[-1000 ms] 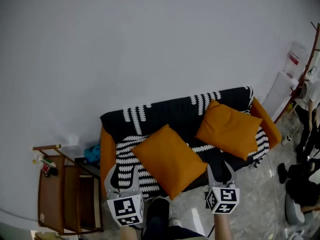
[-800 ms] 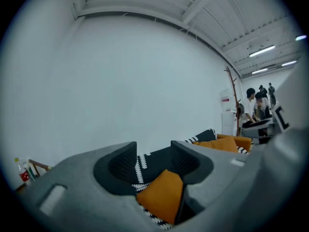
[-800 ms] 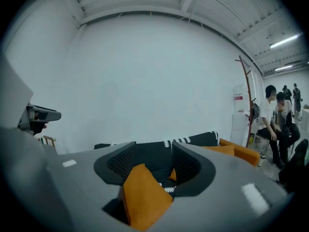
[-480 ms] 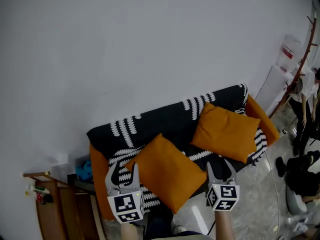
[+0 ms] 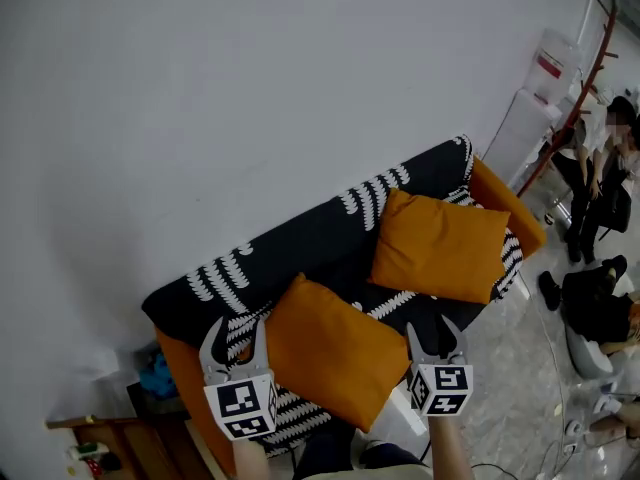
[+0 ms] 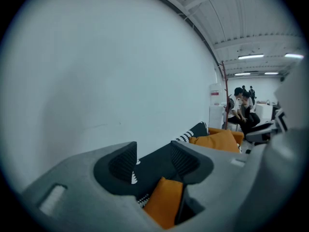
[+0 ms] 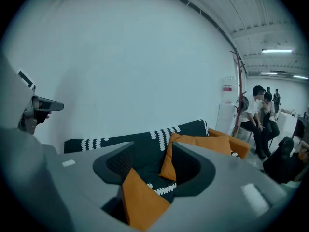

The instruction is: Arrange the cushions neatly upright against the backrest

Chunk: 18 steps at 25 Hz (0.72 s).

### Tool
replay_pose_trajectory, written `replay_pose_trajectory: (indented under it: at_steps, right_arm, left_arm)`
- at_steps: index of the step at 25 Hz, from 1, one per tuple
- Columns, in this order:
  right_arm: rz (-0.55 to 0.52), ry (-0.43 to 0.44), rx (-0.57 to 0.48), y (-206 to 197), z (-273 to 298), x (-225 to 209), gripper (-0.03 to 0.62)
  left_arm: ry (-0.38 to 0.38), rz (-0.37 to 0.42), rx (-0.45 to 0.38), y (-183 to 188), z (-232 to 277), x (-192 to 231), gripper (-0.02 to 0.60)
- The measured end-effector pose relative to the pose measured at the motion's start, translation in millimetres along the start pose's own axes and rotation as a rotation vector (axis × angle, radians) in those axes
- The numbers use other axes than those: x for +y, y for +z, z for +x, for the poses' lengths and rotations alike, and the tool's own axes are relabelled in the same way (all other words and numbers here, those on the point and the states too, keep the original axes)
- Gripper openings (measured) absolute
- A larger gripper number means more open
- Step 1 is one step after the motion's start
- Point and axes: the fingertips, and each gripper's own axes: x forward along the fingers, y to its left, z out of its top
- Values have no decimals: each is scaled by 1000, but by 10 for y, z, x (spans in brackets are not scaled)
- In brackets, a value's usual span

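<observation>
since the left claw (image 5: 235, 330) and right claw (image 5: 434, 330) gape empty, the right having just been opening, a shallow pinch on the near cushion (image 5: 335, 353), lying on the sofa (image 5: 500, 196) seat, might slip, flopping it floorward.

Both grippers out front
The left gripper (image 5: 235, 330) and right gripper (image 5: 434, 332) tip a little down, jaws apart, nothing held; the right jaws have just been opening.
</observation>
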Motion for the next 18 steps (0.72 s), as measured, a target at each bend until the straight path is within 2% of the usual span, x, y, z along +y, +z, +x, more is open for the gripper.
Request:
replay_pose_trajectory:
  at_steps: [9, 18]
  right_arm:
    - [96, -102, 79, -386, 370, -139, 245]
    - [161, -139, 222, -1091, 538, -398, 244]
  left_arm:
    - [-122, 26, 98, -392, 782, 28, 229]
    - [-170, 60, 199, -769, 1254, -184, 229]
